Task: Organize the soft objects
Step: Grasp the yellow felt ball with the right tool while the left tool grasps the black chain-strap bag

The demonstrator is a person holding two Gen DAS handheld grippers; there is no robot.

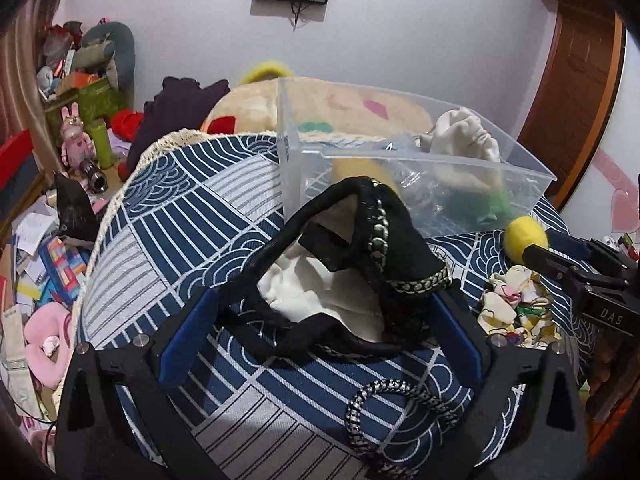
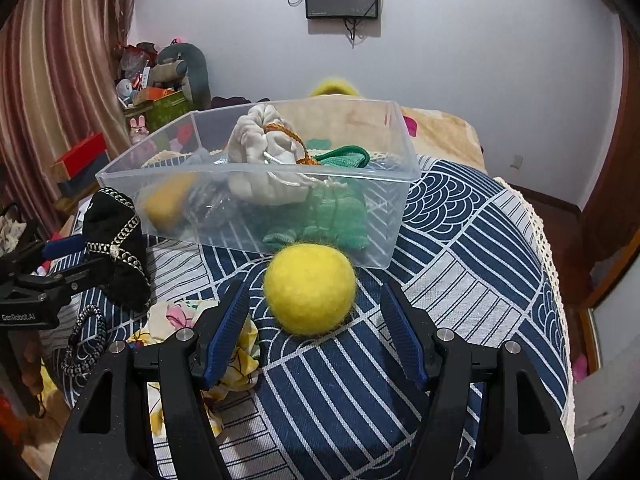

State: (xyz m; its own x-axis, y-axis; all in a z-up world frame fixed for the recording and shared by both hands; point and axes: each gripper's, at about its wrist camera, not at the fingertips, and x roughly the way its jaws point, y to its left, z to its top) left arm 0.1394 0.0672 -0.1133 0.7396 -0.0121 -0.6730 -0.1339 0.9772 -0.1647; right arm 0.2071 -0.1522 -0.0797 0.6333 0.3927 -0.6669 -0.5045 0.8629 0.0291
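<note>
A black pouch (image 1: 360, 264) with silver trim and white lining lies on the blue patterned cloth (image 1: 168, 216) between the open fingers of my left gripper (image 1: 324, 300); it also shows in the right wrist view (image 2: 116, 248). A yellow felt ball (image 2: 310, 288) sits on the cloth between the open fingers of my right gripper (image 2: 316, 304), untouched; it also shows in the left wrist view (image 1: 526, 240). A clear plastic bin (image 2: 256, 176) just behind the ball holds a white pouch (image 2: 260, 140), a green knit item (image 2: 336, 208) and a yellow item (image 2: 168, 200).
A floral cloth (image 2: 180, 316) lies left of my right gripper. A black and silver cord ring (image 1: 396, 412) lies near my left gripper. A beige blanket (image 1: 320, 104) is behind the bin. Clutter and toys (image 1: 60, 208) cover the floor at left.
</note>
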